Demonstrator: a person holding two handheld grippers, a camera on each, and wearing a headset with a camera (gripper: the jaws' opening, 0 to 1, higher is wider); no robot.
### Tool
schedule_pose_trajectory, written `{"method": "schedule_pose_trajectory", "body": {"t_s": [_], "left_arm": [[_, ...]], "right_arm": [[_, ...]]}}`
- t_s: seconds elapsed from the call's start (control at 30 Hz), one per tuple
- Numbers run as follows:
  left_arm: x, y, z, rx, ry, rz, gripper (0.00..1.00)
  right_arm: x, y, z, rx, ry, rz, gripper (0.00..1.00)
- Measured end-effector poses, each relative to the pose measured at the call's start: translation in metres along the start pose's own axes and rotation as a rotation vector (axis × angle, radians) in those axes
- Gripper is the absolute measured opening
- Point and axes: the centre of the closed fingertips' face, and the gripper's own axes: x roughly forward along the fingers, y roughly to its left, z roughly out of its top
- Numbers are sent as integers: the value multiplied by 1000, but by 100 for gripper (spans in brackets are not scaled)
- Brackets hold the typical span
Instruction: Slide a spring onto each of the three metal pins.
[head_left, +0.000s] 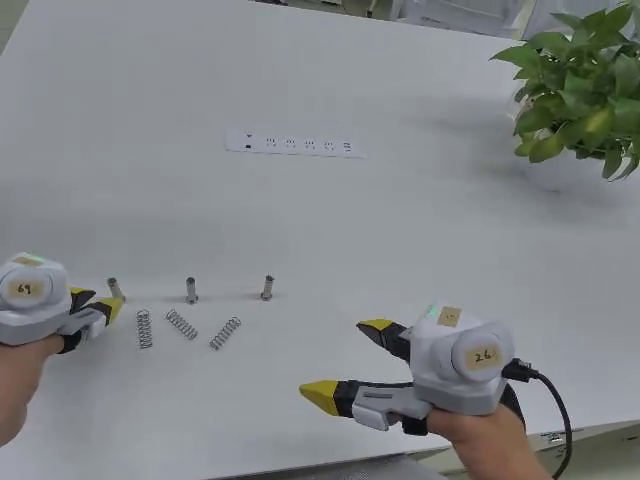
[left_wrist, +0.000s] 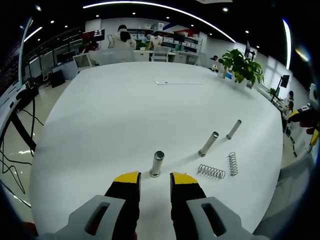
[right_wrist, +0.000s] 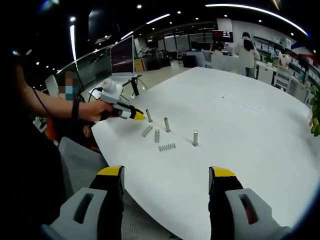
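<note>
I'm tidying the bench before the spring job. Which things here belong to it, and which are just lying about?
For the job: three short upright metal pins; three small coiled wire springs.
Lying about: flat white power strip; green leafy potted plant.

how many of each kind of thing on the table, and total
metal pins: 3
springs: 3
power strip: 1
potted plant: 1
total: 8
</note>
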Motion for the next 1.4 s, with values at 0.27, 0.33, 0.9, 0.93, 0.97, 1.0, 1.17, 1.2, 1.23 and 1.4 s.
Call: {"method": "schedule_pose_trajectory", "body": {"t_s": [0.27,0.33,0.9,0.93,0.97,1.0,1.17,1.2,1.23,1.4], "left_arm": [[-13,2,-3,-28,-23,11,21],[-16,2,-3,-28,-26,8,22],[-33,-17,-3,-27,-63,-31,29],[-33,-19,-4,-27,-60,-34,30],[-33,-20,-4,-27,-58,-35,30],[-33,-22,-5,-26,-59,-38,30],[-32,-32,-10,-25,-50,-54,30],[-31,-34,-11,-26,-49,-58,30],[-31,-35,-12,-28,-48,-61,30],[-27,-42,-14,-35,-42,-70,30]], "right_arm": [[3,4,-4,0,6,11,67],[3,4,-4,3,4,12,67],[2,7,-8,8,-1,6,67],[2,7,-8,9,-1,7,67],[2,7,-9,9,1,6,67],[2,7,-9,8,2,5,67],[1,6,-10,10,1,5,67],[1,6,-10,10,1,4,67],[1,5,-10,11,0,3,67],[-1,4,-11,13,-1,2,67]]}}
